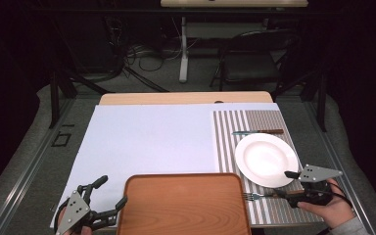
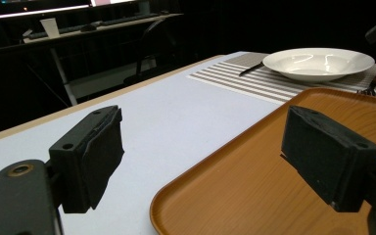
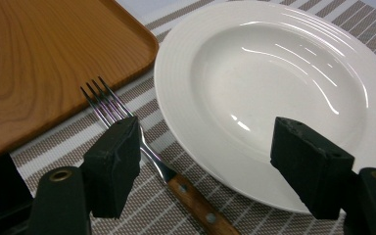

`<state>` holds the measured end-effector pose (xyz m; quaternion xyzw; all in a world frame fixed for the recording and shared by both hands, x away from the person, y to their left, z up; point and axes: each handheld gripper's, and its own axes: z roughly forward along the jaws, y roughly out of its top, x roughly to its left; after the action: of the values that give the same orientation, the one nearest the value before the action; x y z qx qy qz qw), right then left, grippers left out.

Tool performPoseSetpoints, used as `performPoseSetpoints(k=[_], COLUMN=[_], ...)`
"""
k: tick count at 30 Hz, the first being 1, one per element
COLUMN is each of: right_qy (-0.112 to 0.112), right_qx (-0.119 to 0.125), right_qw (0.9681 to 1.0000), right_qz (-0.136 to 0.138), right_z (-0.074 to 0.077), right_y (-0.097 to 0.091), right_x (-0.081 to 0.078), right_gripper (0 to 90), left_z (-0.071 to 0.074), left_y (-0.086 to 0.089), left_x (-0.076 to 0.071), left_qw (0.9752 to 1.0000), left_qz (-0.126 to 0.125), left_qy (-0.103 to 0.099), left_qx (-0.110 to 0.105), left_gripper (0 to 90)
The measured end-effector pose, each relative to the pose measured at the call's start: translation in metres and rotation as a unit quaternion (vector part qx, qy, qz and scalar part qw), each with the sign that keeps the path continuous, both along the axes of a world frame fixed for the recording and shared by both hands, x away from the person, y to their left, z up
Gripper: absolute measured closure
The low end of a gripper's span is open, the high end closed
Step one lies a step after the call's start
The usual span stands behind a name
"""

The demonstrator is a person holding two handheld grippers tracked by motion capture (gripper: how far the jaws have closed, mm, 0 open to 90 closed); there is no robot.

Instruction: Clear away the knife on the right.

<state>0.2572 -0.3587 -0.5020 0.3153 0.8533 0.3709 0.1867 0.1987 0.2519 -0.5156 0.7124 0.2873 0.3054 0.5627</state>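
The right gripper point(image 3: 203, 161) hangs open over the plate's point(image 3: 274, 88) near rim, the fork point(image 3: 142, 147) passing just under its left jaw, unheld. The left gripper point(image 2: 200, 161) stands open astride the tray's point(image 2: 254, 196) corner, probably to steady it.

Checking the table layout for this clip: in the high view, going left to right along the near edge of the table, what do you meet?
Left gripper → wooden tray → fork → right gripper, which reaches over the near rim of the white plate.
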Motion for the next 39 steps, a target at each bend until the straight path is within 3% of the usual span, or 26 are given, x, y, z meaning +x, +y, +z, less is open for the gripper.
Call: performPoseSetpoints(k=[5,12,30,39], right_qy=[0.027,0.039,0.029,0.032], right_qx=[-0.016,-0.023,-0.028,-0.05], right_qw=[0.9995,0.9989,0.999,0.9982], right_qz=[0.002,-0.011,-0.021,-0.009], right_z=[0.003,0.003,0.023,0.025], right_y=[-0.009,-0.02,-0.019,-0.009], right_x=[0.011,0.026,0.081,0.108], right_gripper=[26.0,25.0,17.6,19.6], left_z=[0.0,0.0,-0.001,-0.001], left_y=[0.0,0.0,0.0,0.0], left_x=[0.0,0.001,0.001,0.001], left_qw=[1.0,1.0,1.0,1.0], left_qz=[0.0,0.0,0.002,0.002], left_qy=[0.0,0.002,0.004,0.005], left_qx=[0.0,0.002,0.002,0.001], left_gripper=[15.2,15.2,15.2,15.2])
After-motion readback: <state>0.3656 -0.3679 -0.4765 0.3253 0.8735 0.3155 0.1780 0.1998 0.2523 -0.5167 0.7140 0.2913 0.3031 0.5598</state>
